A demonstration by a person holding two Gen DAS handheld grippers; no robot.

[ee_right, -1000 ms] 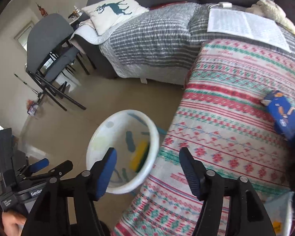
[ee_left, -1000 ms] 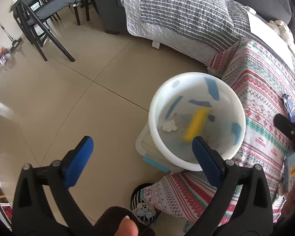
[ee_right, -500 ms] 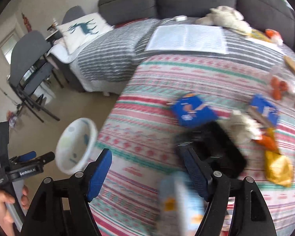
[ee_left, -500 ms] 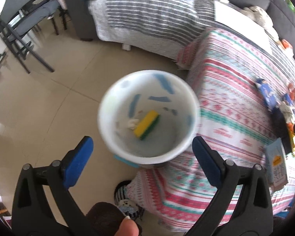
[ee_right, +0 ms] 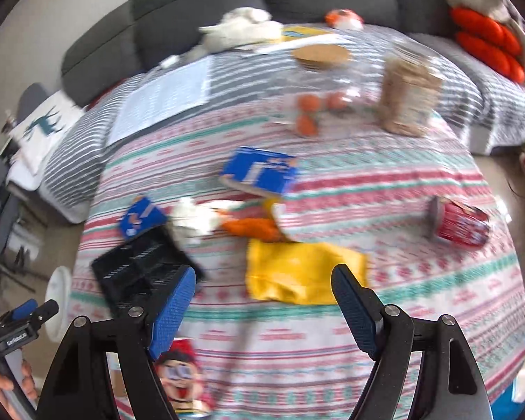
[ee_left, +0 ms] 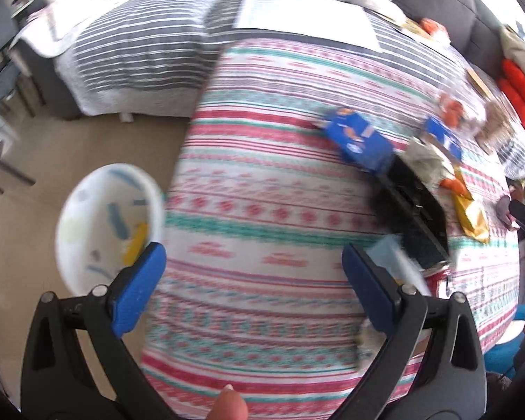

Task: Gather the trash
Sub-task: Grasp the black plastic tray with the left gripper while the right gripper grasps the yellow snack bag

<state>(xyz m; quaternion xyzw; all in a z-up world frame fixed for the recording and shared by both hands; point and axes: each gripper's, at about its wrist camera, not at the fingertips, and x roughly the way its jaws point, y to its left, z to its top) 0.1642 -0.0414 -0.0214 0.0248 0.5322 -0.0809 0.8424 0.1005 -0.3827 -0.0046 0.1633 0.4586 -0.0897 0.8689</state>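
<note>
The yellow wrapper (ee_right: 302,273) lies flat on the striped blanket (ee_right: 420,280), its long side running left to right, just beyond and between the pads of the right hand-held gripper (ee_right: 262,301). That gripper's jaws have just been opening and stand spread with nothing between them. It looks the nearer one. The left hand-held gripper (ee_left: 253,280), also spread and empty, hovers nearer the white bin (ee_left: 87,206) on the floor at the left.
</note>
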